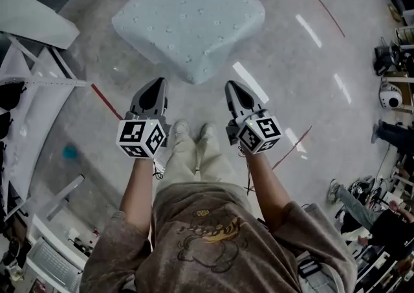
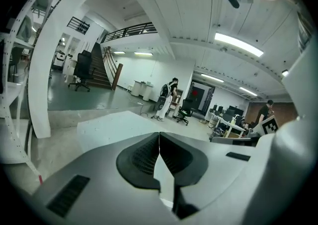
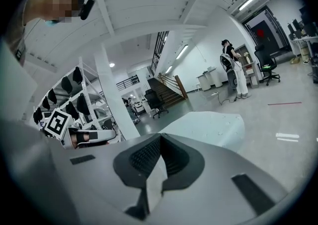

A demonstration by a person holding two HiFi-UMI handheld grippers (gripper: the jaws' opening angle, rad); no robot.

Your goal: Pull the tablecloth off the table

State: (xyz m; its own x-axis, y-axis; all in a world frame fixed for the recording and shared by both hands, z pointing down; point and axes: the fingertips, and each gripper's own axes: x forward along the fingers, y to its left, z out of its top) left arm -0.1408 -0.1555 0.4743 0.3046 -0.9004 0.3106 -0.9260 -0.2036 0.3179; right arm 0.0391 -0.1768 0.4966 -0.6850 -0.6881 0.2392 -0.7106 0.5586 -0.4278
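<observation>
A pale, dotted tablecloth [image 1: 191,20] is seen from above, draped over the whole tabletop so that every edge and corner is hidden and no bare surface shows. Its near corner is pointed toward the person's shoes [image 1: 191,131] on the grey floor [image 1: 291,78].

The left claw [image 1: 158,82] and the right claw [image 1: 232,85] are held side by side at waist height, one to either side of that near corner and short of it. The cloth is touched by neither. They seem to be carried this way for an approach, aimed at the hanging edge where the fabric could be pinched. The pull is judged not yet begun, since the cloth lies smooth and square.

In the left gripper view and the right gripper view, each claw's ribbed pads are pressed fully together, with nothing caught between them; only the cloth-covered tabletop is seen beyond the tips. Both would need to be opened before any fabric could be gripped.
</observation>
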